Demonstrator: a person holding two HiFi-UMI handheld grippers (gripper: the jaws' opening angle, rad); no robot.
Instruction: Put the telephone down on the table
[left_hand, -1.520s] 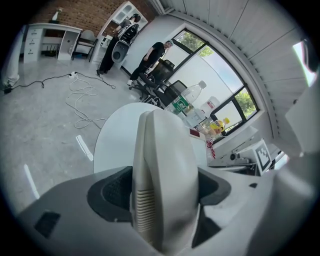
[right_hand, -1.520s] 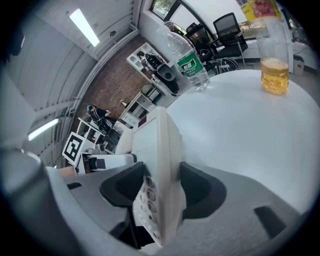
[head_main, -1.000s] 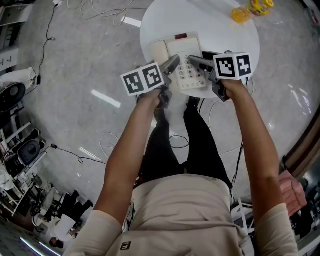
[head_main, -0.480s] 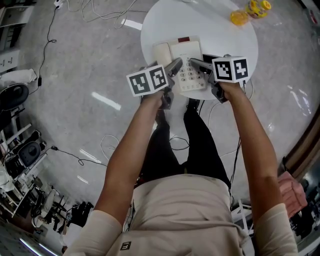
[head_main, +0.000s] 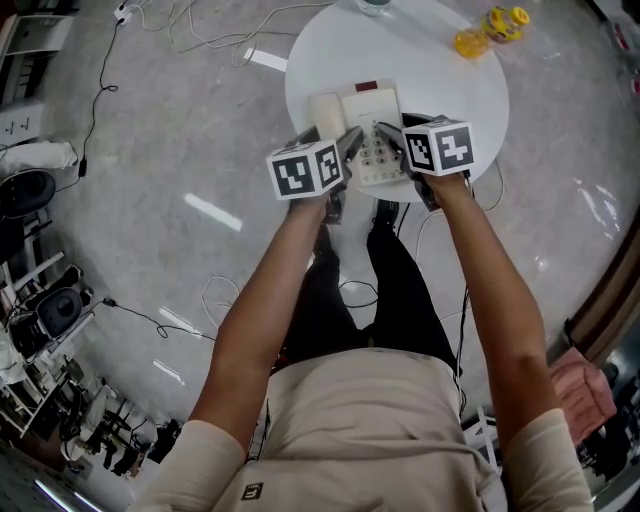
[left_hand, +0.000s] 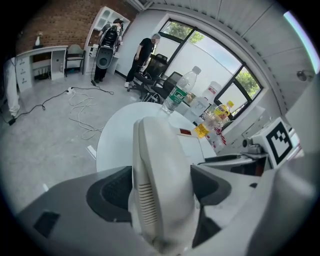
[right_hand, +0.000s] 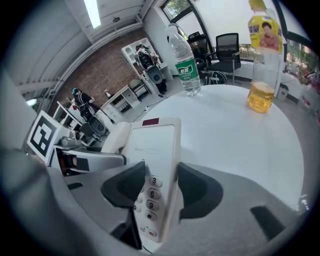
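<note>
A cream telephone (head_main: 372, 105) lies at the near edge of the round white table (head_main: 450, 100), its handset (head_main: 325, 108) along the left side. My left gripper (head_main: 350, 148) is shut on the handset (left_hand: 160, 180), a pad against each flank. My right gripper (head_main: 392, 140) has its jaws closing around the right edge of the telephone (right_hand: 150, 145). The last key column sits between the pads, which flank it closely. In the right gripper view (right_hand: 161, 182) I see no firm press.
A yellow drink bottle (head_main: 490, 30) stands at the table's far right, also in the right gripper view (right_hand: 262, 65). A clear water bottle (right_hand: 184, 62) stands at the far edge. Cables (head_main: 200, 20) trail over the grey floor. People and office chairs are in the background.
Both grippers have drawn inward toward the telephone, so their marker cubes sit closer together and over its near end. The telephone stays on the table.
</note>
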